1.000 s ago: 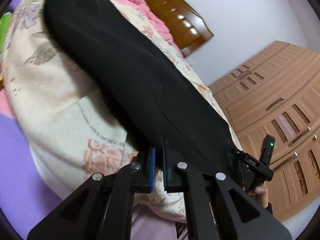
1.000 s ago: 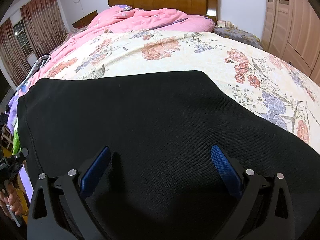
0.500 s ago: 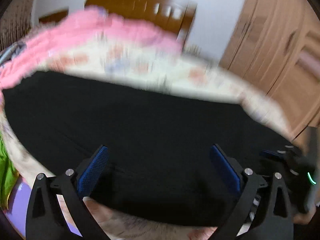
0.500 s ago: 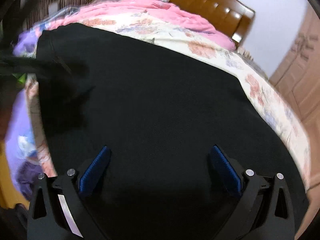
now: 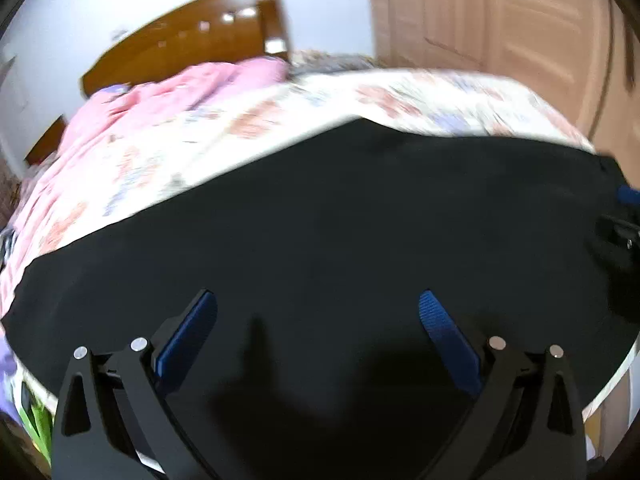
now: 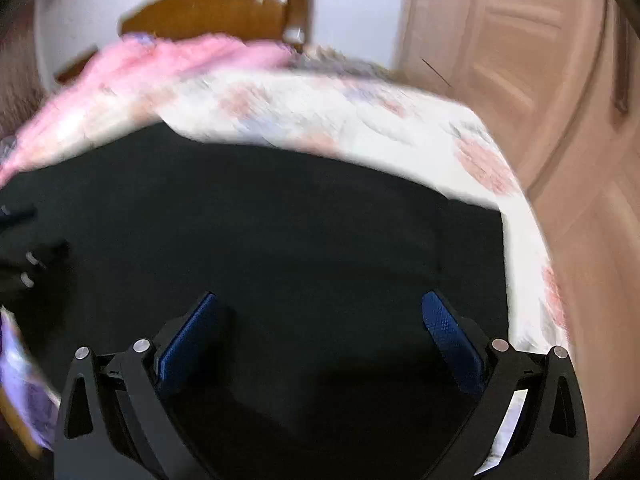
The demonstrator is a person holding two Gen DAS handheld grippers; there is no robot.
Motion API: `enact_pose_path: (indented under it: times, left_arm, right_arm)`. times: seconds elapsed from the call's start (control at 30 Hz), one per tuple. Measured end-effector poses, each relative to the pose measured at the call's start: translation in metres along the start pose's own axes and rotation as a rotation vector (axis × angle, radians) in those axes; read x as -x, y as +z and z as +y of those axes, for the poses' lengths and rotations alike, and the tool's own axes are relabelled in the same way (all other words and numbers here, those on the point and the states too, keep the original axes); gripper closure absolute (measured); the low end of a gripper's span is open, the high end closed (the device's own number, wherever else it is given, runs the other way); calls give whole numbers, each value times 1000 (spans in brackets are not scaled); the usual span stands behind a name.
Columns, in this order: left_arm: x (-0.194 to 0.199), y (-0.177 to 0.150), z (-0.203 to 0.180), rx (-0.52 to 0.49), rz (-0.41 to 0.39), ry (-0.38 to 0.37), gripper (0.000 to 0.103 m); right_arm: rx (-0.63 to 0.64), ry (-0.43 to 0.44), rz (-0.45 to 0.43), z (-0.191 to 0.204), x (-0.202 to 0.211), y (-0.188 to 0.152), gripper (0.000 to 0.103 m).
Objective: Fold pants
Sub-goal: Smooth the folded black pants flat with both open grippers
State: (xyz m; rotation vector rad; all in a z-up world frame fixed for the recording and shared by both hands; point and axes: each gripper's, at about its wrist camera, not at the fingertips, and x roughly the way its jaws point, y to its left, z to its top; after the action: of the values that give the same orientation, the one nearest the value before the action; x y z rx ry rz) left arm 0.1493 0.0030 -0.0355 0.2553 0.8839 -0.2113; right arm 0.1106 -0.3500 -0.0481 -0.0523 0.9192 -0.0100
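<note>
The black pants point(image 5: 320, 220) lie flat across the near part of the bed, and show in the right wrist view point(image 6: 280, 232) too. My left gripper point(image 5: 318, 312) is open and empty, held just above the pants near their front edge. My right gripper point(image 6: 320, 312) is open and empty above the pants toward their right end. The right gripper shows at the right edge of the left wrist view point(image 5: 624, 216). The left gripper shows at the left edge of the right wrist view point(image 6: 20, 248). Both views are blurred by motion.
The bed has a cream floral bedspread point(image 5: 280, 120) and a pink quilt point(image 5: 160, 96) toward the wooden headboard point(image 5: 192, 36). Wooden wardrobe doors point(image 6: 540, 60) stand to the right of the bed. The bed's right edge point(image 6: 532, 260) runs close to the pants' end.
My left gripper has let go of the pants edge and opened, swinging to face the headboard. The right gripper stayed open and moved toward the pants' right end.
</note>
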Motion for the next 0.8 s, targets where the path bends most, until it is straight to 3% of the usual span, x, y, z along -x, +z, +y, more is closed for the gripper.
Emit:
enact_pose_path:
  times: [0.07, 0.1, 0.13, 0.17, 0.23, 0.43, 0.8]
  left_arm:
    - [-16, -4, -12, 0, 44, -6, 1]
    - [-16, -8, -7, 47, 5, -28, 1]
    - [-18, -10, -2, 81, 15, -60, 1]
    - [-23, -11, 5, 117, 20, -95, 1]
    - [-24, -12, 5, 77, 22, -91, 1]
    - [-25, -21, 4, 82, -36, -91, 1]
    - [-19, -27, 5, 86, -52, -106, 1]
  right_arm:
    - [34, 47, -70, -10, 5, -17, 5]
    - [47, 49, -95, -11, 6, -21, 5]
    - [50, 53, -116, -12, 7, -24, 5]
    - [44, 58, -115, -13, 7, -24, 5]
    - [46, 55, -103, -14, 9, -21, 5]
    - [47, 57, -106, -10, 5, -23, 5]
    - [44, 41, -109, 7, -4, -15, 5]
